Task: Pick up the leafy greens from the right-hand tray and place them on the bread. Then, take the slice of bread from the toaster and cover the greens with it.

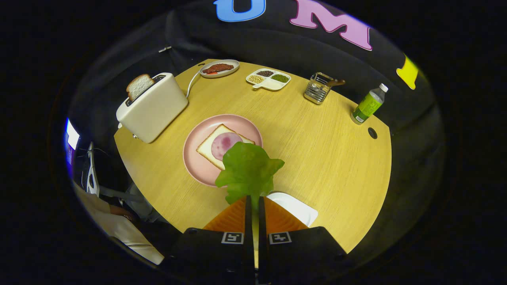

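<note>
Now your gripper (253, 202) is clenched on the leafy greens (248, 171), both fingers pinching the stem, the leaf hanging over the pink plate's (194, 158) near edge, overlapping the bread (210, 148) with ham (223, 144). Another slice (139, 86) stands in the toaster (152, 109).

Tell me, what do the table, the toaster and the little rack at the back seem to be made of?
Table: looks like light wood or wood-look laminate, with fine grain lines and a matte finish.
Toaster: smooth cream shell, probably plastic or painted metal, with a soft sheen.
Rack: shiny silver slats, likely metal.
The gripper is shut on the green leaf, whose stiff, even surface suggests plastic.
</note>
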The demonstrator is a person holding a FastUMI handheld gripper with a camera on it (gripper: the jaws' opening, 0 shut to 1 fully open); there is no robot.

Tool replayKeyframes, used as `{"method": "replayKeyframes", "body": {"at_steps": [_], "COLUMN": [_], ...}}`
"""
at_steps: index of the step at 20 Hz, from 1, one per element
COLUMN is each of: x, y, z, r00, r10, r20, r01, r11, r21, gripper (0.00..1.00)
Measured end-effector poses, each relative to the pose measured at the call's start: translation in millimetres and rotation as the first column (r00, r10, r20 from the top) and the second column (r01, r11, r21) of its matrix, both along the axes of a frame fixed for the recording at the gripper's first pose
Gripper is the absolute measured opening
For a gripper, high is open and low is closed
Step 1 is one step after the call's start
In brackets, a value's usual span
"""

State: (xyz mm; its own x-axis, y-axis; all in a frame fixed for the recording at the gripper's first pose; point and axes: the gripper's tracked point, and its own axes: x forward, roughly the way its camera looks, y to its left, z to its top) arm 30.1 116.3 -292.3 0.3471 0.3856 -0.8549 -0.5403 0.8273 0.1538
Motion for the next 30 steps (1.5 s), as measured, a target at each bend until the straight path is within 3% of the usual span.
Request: {"method": "replayKeyframes", "body": {"at_steps": [5, 12, 14, 15, 17, 20, 26, 30], "x": [18.5, 44.2, 48.3, 50.6, 55.4, 60.1, 56.4, 51.4], "y": [50.9, 99.5, 105.0, 105.6, 104.8, 101.9, 105.6, 131.2], "z": [14.2, -4.4, -12.7, -16.6, -20.3, -20.2, 10.3, 62.5], "r00": [1.0, 0.999, 0.998, 0.998, 0.999, 0.999, 0.998, 0.998], "r10": [0.025, 0.037, 0.03, 0.022, 0.007, -0.019, -0.049, -0.025], "r20": [-0.014, -0.036, -0.049, -0.051, -0.048, -0.042, -0.026, 0.062], "r01": [-0.024, -0.036, -0.029, -0.021, -0.006, 0.02, 0.051, 0.014], "r11": [0.999, 0.999, 0.999, 1.0, 1.0, 1.0, 0.994, 0.985], "r21": [0.043, 0.029, 0.03, 0.021, 0.016, 0.016, 0.093, 0.172], "gripper": [0.09, 0.1, 0.17, 0.32, 0.34, 0.6, 0.61, 0.61]}}
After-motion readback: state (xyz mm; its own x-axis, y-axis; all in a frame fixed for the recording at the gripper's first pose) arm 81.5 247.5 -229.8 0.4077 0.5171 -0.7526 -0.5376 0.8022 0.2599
